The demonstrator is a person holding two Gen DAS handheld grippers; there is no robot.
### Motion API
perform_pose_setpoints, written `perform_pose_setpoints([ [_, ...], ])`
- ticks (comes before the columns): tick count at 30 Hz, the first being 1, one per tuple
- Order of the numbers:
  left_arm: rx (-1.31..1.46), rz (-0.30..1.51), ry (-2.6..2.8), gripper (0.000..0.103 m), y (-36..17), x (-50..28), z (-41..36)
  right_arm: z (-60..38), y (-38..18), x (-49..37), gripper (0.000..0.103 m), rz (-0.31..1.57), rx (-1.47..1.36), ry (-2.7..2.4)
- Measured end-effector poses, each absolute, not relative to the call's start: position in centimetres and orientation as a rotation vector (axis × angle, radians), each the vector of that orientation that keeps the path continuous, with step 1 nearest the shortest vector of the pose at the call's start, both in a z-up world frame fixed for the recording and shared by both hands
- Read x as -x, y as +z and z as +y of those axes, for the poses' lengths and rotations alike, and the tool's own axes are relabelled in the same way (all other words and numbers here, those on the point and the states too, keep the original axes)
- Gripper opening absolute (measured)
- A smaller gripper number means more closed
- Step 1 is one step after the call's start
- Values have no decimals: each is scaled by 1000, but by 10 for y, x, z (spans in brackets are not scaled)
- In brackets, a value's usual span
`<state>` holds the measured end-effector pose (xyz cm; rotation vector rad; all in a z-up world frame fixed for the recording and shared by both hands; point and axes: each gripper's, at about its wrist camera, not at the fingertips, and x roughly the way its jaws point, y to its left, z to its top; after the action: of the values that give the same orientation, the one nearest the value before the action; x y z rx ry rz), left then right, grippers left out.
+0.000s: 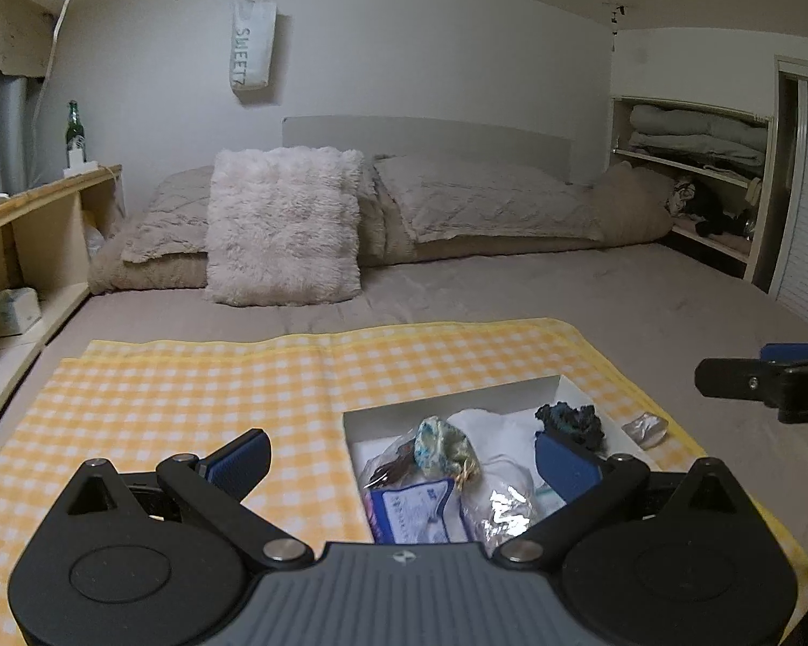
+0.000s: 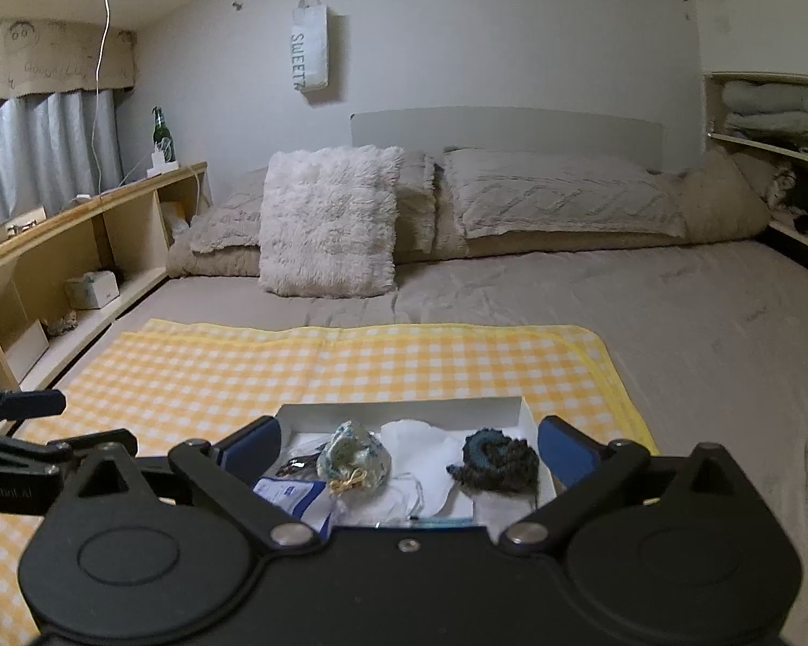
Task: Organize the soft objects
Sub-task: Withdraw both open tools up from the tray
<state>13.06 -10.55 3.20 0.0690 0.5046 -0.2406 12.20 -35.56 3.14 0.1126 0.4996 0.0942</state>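
A shallow white box point(image 2: 404, 408) lies on a yellow checked cloth point(image 2: 350, 366) on the bed. Inside it are a pale blue knitted pouch point(image 2: 358, 457), a white cloth point(image 2: 425, 441), a dark teal knitted piece point(image 2: 498, 457) and a blue-and-white packet point(image 2: 296, 495). My right gripper point(image 2: 409, 449) hangs open above the box's near side, nothing between its blue pads. My left gripper point(image 1: 404, 457) is open too, straddling the box's left wall point(image 1: 350, 430), over the pouch point(image 1: 441, 444). Neither gripper holds anything. One finger point(image 1: 727, 379) of the right gripper shows at the far right.
A scrap of clear plastic point(image 1: 643, 428) lies on the cloth right of the box. A fluffy white pillow point(image 1: 285, 226) and grey pillows point(image 1: 490, 199) sit at the bedhead. A wooden shelf point(image 1: 43, 215) with a green bottle point(image 1: 74, 132) runs along the left, and a shelf of folded blankets point(image 1: 695, 134) stands at the right.
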Motion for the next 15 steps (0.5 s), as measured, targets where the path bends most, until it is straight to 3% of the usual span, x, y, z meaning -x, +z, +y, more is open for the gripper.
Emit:
perform_pose_setpoints([
  [15,-38,502,-183,103,9,-74,-82,-334,6,-46,103,483,-46,-2],
])
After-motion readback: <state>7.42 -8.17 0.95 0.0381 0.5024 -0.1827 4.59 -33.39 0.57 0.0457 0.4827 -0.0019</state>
